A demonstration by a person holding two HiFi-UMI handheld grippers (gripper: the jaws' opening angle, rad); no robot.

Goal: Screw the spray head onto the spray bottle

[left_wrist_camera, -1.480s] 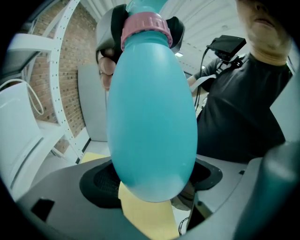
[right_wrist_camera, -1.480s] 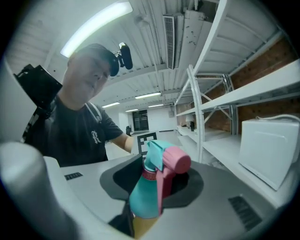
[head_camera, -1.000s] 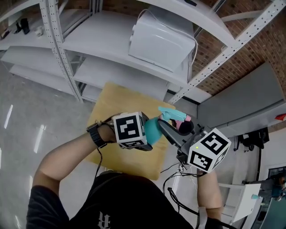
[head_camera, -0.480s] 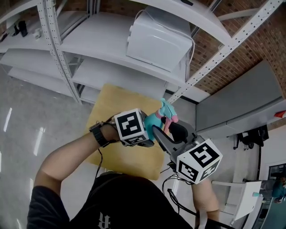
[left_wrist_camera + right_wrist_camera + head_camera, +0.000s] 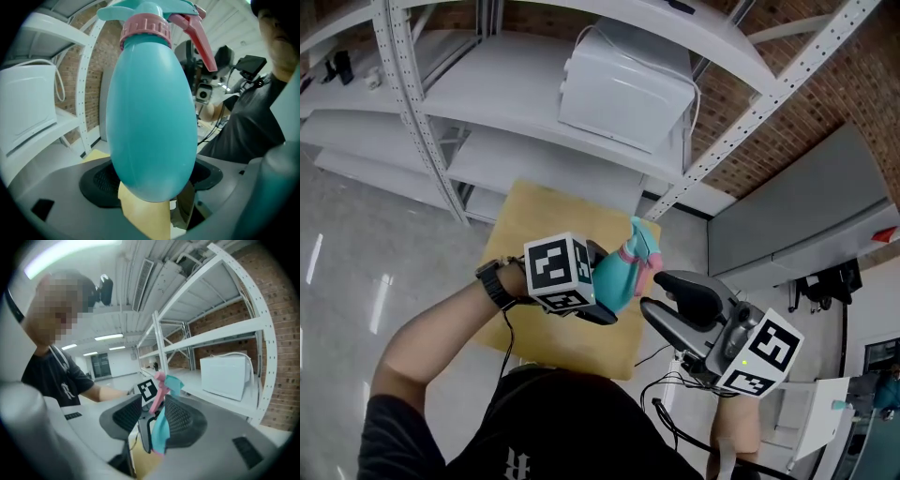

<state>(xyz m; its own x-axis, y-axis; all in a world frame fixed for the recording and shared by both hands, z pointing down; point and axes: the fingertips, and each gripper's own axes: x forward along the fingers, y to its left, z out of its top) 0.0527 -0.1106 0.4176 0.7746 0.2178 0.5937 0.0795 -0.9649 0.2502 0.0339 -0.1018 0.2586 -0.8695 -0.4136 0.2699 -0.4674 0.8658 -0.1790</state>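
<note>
My left gripper (image 5: 598,292) is shut on the base of a teal egg-shaped spray bottle (image 5: 614,274) and holds it up in the air. The bottle (image 5: 150,108) fills the left gripper view, its bottom wedged between the pads. A pink collar with the teal and pink spray head (image 5: 154,21) sits on its neck, also visible in the head view (image 5: 639,246). My right gripper (image 5: 650,296) hangs just right of the bottle, jaws apart, touching nothing. Past its pads in the right gripper view (image 5: 152,414) I see the spray head (image 5: 164,383) and a strip of the bottle (image 5: 160,433).
A yellow board (image 5: 539,230) lies below the grippers. White shelving with a slotted upright (image 5: 408,103) stands behind, with a white box (image 5: 623,80) on a shelf. A grey cabinet (image 5: 797,220) is at the right. Cables hang near my right arm.
The right gripper has drawn back from the spray head, down and to the right. The left gripper with the bottle has shifted slightly left, and the bottle now tilts differently.
</note>
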